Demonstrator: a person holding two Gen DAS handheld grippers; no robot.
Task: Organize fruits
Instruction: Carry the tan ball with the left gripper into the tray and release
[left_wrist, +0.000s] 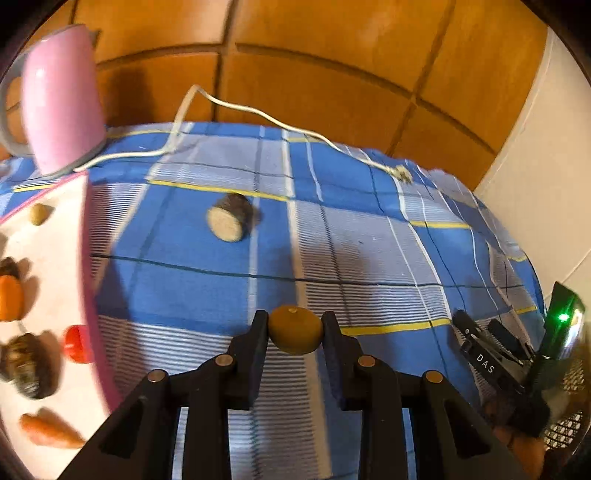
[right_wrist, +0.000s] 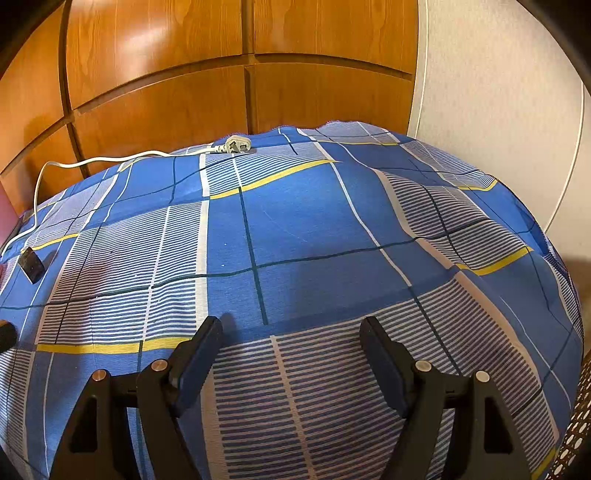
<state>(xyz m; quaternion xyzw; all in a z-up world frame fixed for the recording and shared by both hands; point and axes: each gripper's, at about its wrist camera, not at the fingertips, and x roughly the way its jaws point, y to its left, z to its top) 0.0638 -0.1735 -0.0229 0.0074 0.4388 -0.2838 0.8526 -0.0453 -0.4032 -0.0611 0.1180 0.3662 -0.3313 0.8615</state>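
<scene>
1. Left gripper (left_wrist: 295, 325): both fingers are clamped on the sides of a small yellow-orange fruit (left_wrist: 294, 329), which sits crosswise between the tips above the blue checked cloth (left_wrist: 207, 284). The side grip leaves the fruit's underside free, presumably so that it can be set down.
2. Left of the held fruit lies the white tray (left_wrist: 79, 236) with a pink rim. It already carries several pieces, among them a carrot (left_wrist: 48, 432), a red piece (left_wrist: 77, 343) and an orange piece (left_wrist: 10, 298). It is judged to be the collecting place.
3. Farther off, a cut brown piece with a pale face (left_wrist: 229, 217) lies alone on the cloth, apart from the tray and likely not yet sorted.
4. At far left stands a pink kettle (left_wrist: 61, 107); its white cord (left_wrist: 258, 110) runs right along the far edge to a plug (right_wrist: 236, 144).
5. Right gripper (right_wrist: 291, 343): fingers wide apart and empty, over bare cloth to the right, apparently waiting clear of the work.
</scene>
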